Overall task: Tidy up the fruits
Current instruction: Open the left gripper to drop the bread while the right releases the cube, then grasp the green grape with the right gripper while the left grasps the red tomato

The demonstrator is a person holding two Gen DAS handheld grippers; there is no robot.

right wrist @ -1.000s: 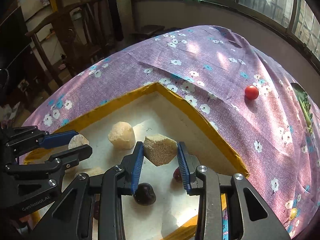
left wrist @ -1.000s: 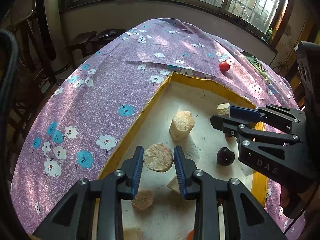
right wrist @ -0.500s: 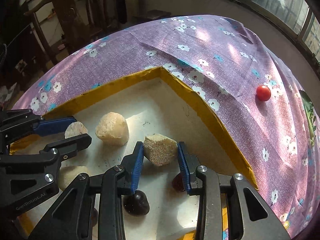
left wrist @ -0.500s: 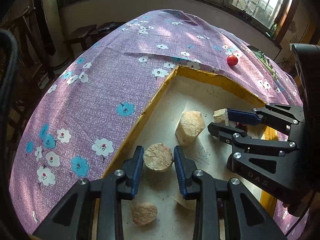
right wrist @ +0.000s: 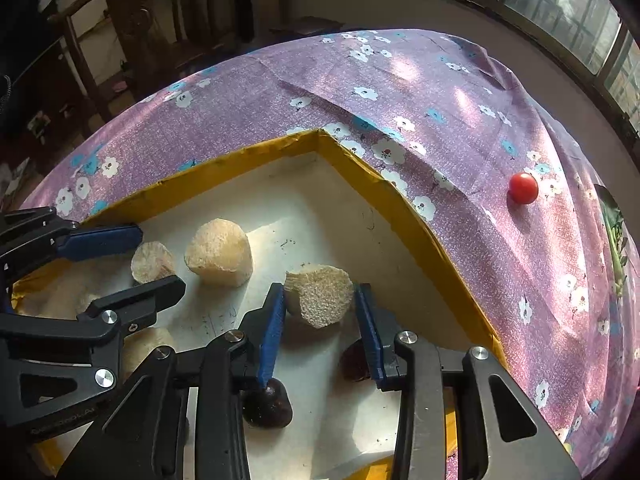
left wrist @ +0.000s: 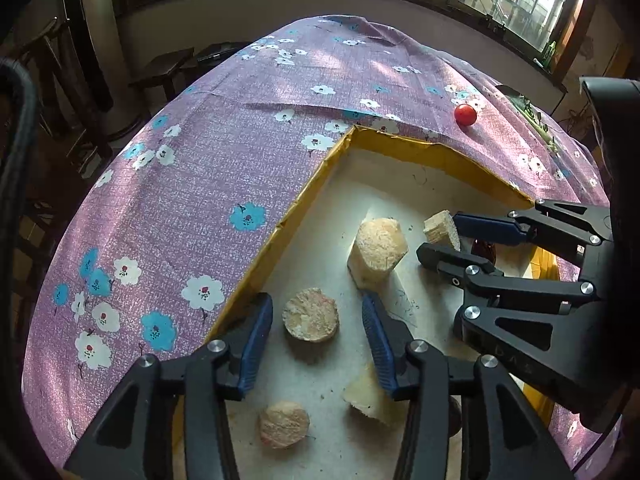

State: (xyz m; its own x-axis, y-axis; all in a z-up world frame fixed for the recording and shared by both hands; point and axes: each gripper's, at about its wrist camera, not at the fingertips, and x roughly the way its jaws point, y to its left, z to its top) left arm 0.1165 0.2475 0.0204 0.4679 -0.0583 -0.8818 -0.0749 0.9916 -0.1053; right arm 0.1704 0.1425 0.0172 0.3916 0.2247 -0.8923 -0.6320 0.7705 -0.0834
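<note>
The left hand-held gripper (left wrist: 318,320) has just opened; the round cane slice (left wrist: 310,314) lies loose between its pads, inside the yellow-rimmed tray (left wrist: 304,196). The right hand-held gripper (right wrist: 320,316) pinches a cut cane chunk (right wrist: 319,294) above the tray floor. If that pinch slackens early, the chunk may tumble onto the dark fruit (right wrist: 267,404) at 6 o'clock. A red tomato (right wrist: 523,188) on the cloth-covered bench (right wrist: 460,92) at 2 o'clock could roll away.

Right tool (right wrist: 320,312) clamping pale porous chunk (right wrist: 319,294) over yellow-rimmed tray (right wrist: 404,216); dark fruit (right wrist: 268,404) beneath; red tomato (right wrist: 523,188) far right.
</note>
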